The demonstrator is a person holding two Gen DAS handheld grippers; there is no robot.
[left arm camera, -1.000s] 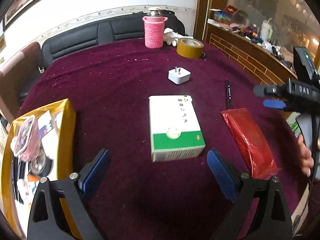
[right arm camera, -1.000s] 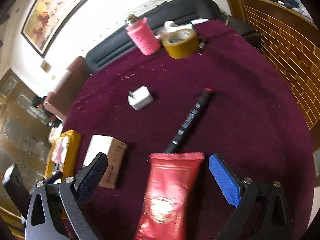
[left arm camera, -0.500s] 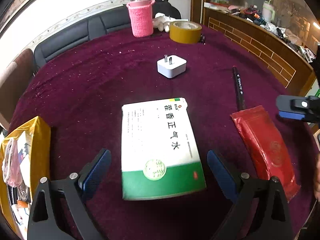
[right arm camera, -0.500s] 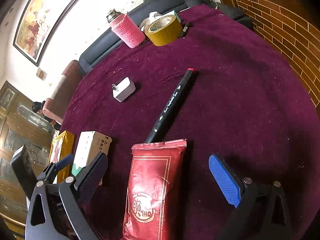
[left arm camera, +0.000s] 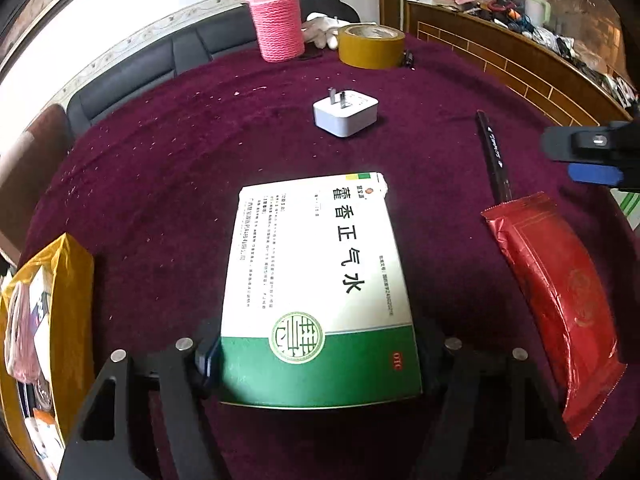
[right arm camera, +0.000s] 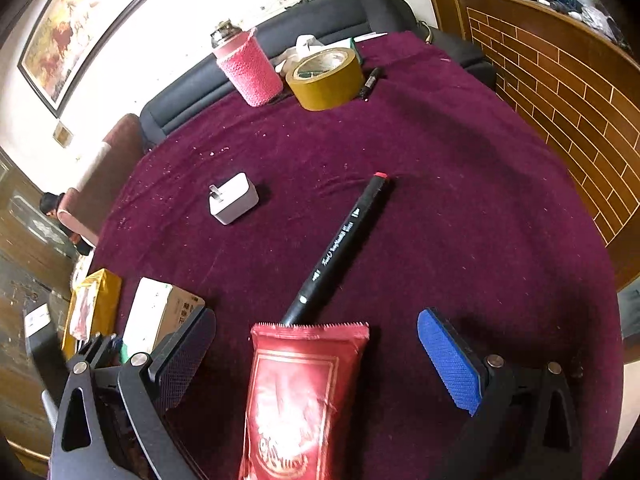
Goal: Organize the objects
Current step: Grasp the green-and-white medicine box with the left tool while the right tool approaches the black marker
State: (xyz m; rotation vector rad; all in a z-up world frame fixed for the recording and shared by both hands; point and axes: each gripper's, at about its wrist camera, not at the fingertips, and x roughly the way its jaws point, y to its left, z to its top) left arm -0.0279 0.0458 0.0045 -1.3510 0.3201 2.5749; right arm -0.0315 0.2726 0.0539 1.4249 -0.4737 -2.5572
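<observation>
My left gripper (left arm camera: 316,356) is shut on the near end of a white and green medicine box (left arm camera: 316,280) that lies flat on the purple tablecloth (left arm camera: 168,176); the box also shows in the right wrist view (right arm camera: 158,312). My right gripper (right arm camera: 316,360) is open, its pads on either side of a red foil packet (right arm camera: 296,400), not touching it. The packet lies right of the box in the left wrist view (left arm camera: 556,304). A black marker (right arm camera: 340,248) lies just beyond the packet.
A white plug adapter (left arm camera: 346,114), a pink knit-covered bottle (left arm camera: 278,24) and a roll of tan tape (left arm camera: 370,46) stand farther back. A yellow box (left arm camera: 52,320) holding several items sits at the left table edge. A wooden brick-pattern counter (right arm camera: 568,92) lies right.
My left gripper moved forward over the medicine box and closed on its near end. My right gripper moved slightly closer over the red packet and stayed open.
</observation>
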